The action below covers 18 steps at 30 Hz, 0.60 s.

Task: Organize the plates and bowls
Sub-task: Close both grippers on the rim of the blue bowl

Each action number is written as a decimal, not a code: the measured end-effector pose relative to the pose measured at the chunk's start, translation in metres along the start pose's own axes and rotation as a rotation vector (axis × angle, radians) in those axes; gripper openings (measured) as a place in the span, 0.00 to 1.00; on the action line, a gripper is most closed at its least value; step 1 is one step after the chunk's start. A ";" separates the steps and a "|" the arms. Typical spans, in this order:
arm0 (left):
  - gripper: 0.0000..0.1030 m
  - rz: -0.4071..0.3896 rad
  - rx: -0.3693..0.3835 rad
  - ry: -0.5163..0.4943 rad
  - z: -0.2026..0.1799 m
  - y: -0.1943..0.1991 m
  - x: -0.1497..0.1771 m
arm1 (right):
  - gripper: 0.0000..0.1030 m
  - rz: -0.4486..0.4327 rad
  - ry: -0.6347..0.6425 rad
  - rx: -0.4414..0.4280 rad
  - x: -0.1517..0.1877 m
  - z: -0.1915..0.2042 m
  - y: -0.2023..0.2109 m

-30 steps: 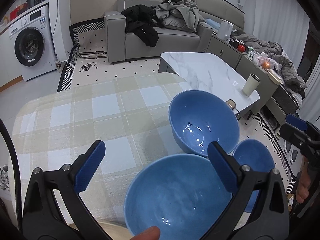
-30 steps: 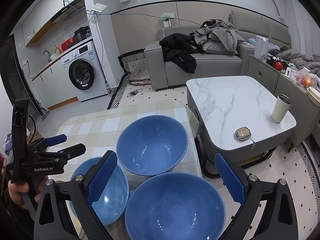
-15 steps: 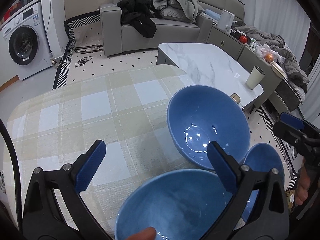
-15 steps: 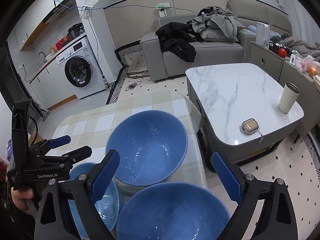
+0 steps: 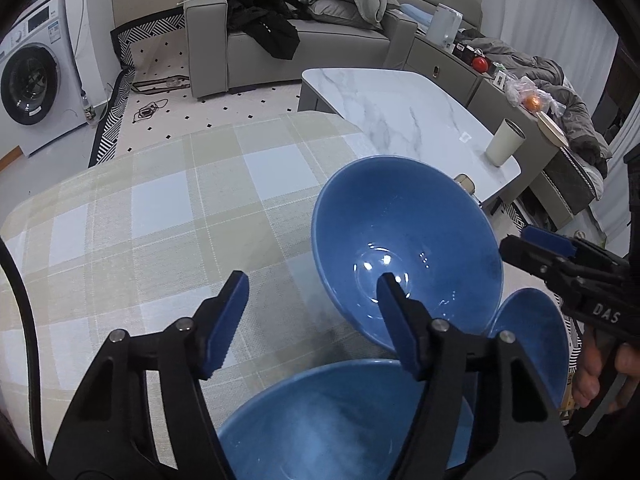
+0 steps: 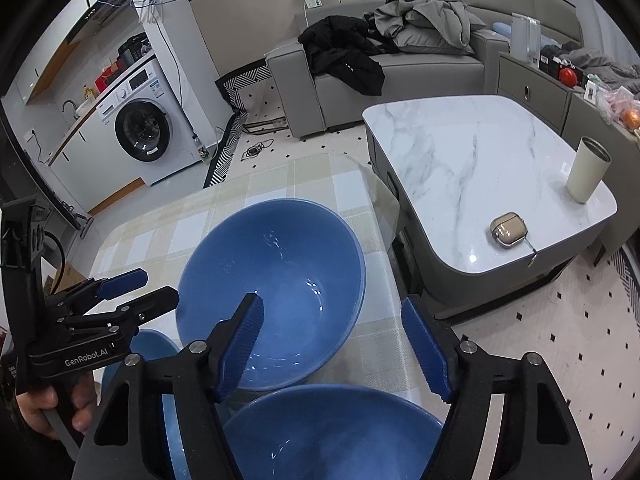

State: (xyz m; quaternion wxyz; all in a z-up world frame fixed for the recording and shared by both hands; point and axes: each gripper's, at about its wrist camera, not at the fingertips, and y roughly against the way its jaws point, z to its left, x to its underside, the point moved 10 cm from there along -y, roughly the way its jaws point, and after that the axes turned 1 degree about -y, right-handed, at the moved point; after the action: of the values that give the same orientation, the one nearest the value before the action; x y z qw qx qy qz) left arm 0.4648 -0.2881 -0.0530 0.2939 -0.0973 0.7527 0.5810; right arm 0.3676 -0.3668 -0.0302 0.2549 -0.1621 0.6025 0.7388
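I am working at a table [image 5: 160, 220] with a checked cloth. Three blue bowls stand on it near its right edge. The far bowl [image 5: 404, 240] is the one I am going for. The left near bowl [image 5: 340, 420] and the right near bowl [image 5: 532, 340] sit side by side at the near edge.

My left gripper [image 5: 316, 320] has one finger over the inside of the far bowl and one over the cloth, so the rim is between them. Its jaws are closing but do not press on the rim yet. My right gripper [image 6: 334, 344] is the same on the other side of the rim, closing and not pressing yet.

I think the bowl is smooth and may slip. So I should go low enough that the pads catch the wall, squeeze both sides together, and lift level. Then I can nest it in a near bowl, I guess.

Past the table I see a grey sofa [image 5: 320, 36] with clothes, a washing machine [image 5: 32, 80], a marble table [image 5: 400, 120], a cup [image 5: 504, 142], and a little case [image 6: 508, 230].
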 end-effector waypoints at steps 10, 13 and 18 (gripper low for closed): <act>0.34 0.022 0.018 -0.001 -0.008 -0.017 -0.002 | 0.50 0.041 0.020 0.004 0.005 -0.001 -0.023; 0.25 0.030 0.025 -0.015 -0.013 -0.020 -0.002 | 0.41 0.044 0.014 0.003 0.004 -0.002 -0.028; 0.19 0.029 0.012 -0.026 -0.016 -0.024 -0.002 | 0.30 0.040 0.016 0.017 0.003 -0.002 -0.031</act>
State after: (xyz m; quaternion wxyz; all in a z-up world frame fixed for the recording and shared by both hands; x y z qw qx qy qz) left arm 0.4732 -0.3104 -0.0686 0.2958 -0.0769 0.7535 0.5820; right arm 0.3825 -0.3642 -0.0572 0.2367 -0.1540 0.6139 0.7372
